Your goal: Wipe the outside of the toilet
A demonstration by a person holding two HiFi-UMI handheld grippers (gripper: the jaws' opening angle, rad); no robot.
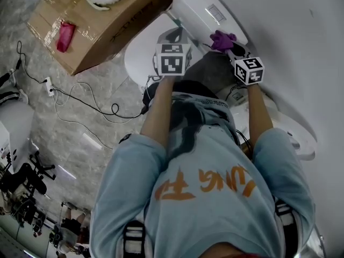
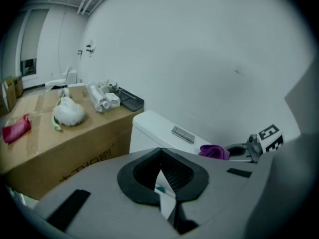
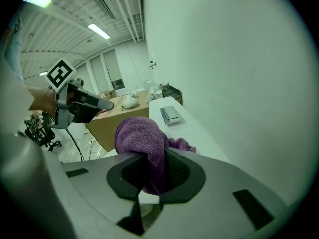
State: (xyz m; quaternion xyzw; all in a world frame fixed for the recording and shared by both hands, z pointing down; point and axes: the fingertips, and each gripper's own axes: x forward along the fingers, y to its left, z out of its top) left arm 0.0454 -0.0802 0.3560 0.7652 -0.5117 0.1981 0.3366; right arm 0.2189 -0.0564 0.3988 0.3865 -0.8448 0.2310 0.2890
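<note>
Wall (image 2: 199,59): plain white; rising straight ahead of both pairs of fingers, behind the tank.
Toilet (image 1: 199,7) (image 2: 154,128) (image 3: 192,128): white; tank top just beyond and below the right fingers; closed seat lid under the left fingers, glimpsed as a white sliver between the pads.
Box (image 1: 91,26) (image 2: 60,138) (image 3: 112,123): brown cardboard; left of the left fingers, beside the tank.
Left gripper (image 1: 174,35) (image 2: 160,171) (image 3: 99,105): fingers drawn narrow, tips meeting, holding nothing; aimed at the tank.
Right gripper (image 1: 228,44) (image 2: 244,151) (image 3: 149,171): fingers clamped on the cloth; over the tank top.
Cloth (image 1: 222,38) (image 2: 214,151) (image 3: 142,138): purple; bunched between the right fingers, bulging above and past the tips; resting on or just over the tank top, impossible to tell which.
Flush button (image 1: 215,13) (image 2: 183,133) (image 3: 171,114): silver, rectangular; set in the tank top beyond the right fingertips.
</note>
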